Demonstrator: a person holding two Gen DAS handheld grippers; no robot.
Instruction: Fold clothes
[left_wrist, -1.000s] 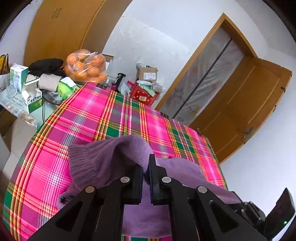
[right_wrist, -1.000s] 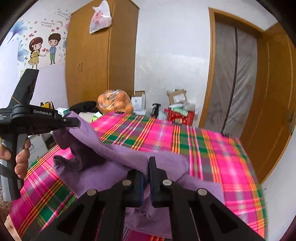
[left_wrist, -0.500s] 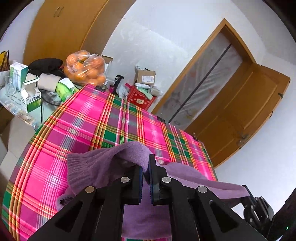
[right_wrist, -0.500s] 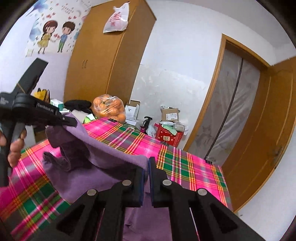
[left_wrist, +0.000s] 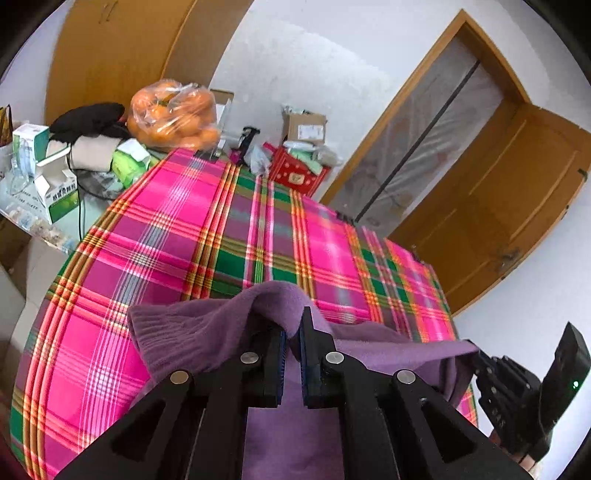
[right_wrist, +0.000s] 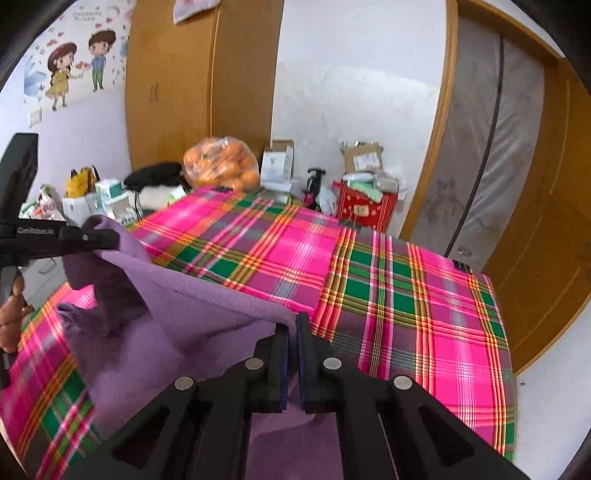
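Note:
A purple knit garment (left_wrist: 207, 332) hangs between my two grippers above the pink and green plaid cloth (left_wrist: 207, 236) on the table. My left gripper (left_wrist: 291, 332) is shut on one edge of it, with a ribbed cuff drooping to its left. My right gripper (right_wrist: 291, 328) is shut on the other edge (right_wrist: 207, 306). In the right wrist view the left gripper (right_wrist: 88, 236) holds the garment up at the far left. In the left wrist view the right gripper (left_wrist: 480, 360) shows at the lower right, gripping the cloth's edge.
A bag of oranges (left_wrist: 173, 110), small cartons (left_wrist: 55, 188), a red box (left_wrist: 299, 173) and a cardboard box (left_wrist: 303, 125) crowd the table's far end. A wooden wardrobe (right_wrist: 192, 81) stands behind, a wooden door (right_wrist: 535, 229) to the right.
Both grippers have lifted the garment and pulled it apart, so it stretches more between them. The left gripper has moved farther to the left in the right wrist view.

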